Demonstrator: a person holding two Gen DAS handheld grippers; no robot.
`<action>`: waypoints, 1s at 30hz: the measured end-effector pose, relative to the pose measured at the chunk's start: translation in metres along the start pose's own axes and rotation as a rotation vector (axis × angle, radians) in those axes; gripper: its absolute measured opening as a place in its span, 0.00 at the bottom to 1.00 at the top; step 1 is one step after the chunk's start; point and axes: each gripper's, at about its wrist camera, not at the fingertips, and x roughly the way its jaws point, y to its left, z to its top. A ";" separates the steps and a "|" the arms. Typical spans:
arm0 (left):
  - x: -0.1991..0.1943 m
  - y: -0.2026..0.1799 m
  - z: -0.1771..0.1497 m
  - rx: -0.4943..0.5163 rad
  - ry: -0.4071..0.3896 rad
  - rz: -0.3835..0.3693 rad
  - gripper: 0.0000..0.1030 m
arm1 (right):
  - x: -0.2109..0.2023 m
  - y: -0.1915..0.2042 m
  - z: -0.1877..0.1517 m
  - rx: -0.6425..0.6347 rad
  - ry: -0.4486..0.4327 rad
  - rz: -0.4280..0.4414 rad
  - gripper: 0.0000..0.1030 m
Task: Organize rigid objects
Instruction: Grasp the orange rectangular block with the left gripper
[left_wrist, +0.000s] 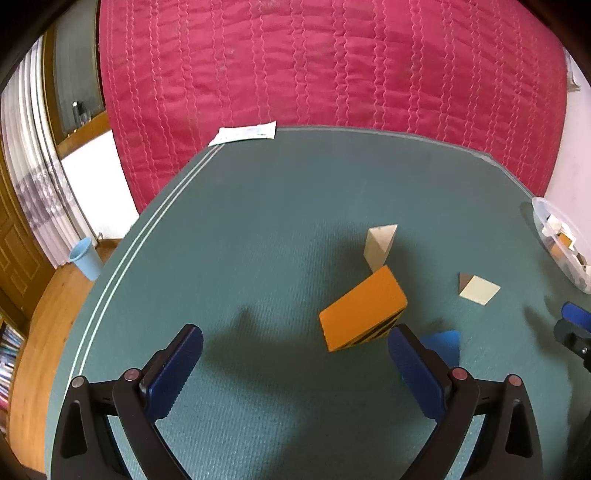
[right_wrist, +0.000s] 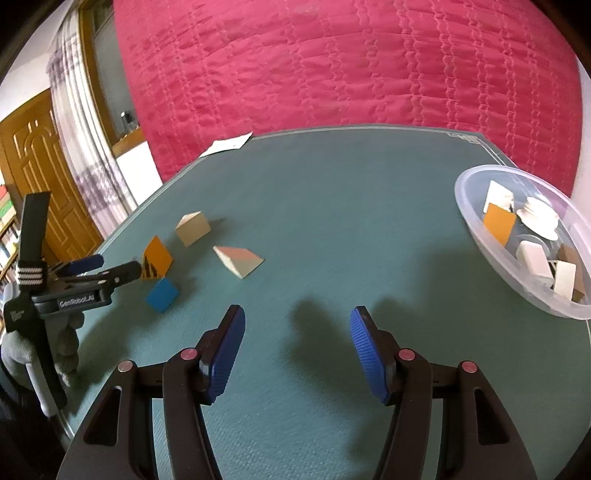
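Note:
On the green table top (left_wrist: 258, 229) lie an orange block (left_wrist: 364, 314) with black stripes, a blue block (left_wrist: 443, 345), a cream prism (left_wrist: 380, 243) and a cream-and-brown wedge (left_wrist: 478, 288). My left gripper (left_wrist: 294, 329) is open and holds nothing. Its right finger (left_wrist: 413, 365) is close beside the orange block and hides part of the blue block. My right gripper (right_wrist: 296, 311) is open over bare table, apart from the wedge (right_wrist: 238, 260), orange block (right_wrist: 157, 264) and blue block (right_wrist: 162, 290). In the right wrist view the left gripper (right_wrist: 120, 265) reaches the orange block.
A clear plastic bowl (right_wrist: 491, 168) with several blocks in it sits at the table's right edge. A white paper (left_wrist: 243, 133) lies at the far edge against a red quilt (left_wrist: 332, 66). A blue cup (left_wrist: 86, 258) stands on the floor to the left.

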 end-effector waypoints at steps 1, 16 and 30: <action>0.001 -0.001 0.000 0.003 0.002 0.001 0.99 | 0.001 0.002 0.000 -0.005 0.003 0.002 0.59; 0.028 -0.014 0.011 0.074 0.084 0.053 0.99 | 0.004 0.010 -0.004 -0.028 0.029 0.021 0.59; 0.022 -0.025 0.010 0.091 0.044 -0.120 0.37 | 0.007 0.017 -0.008 -0.055 0.049 0.044 0.59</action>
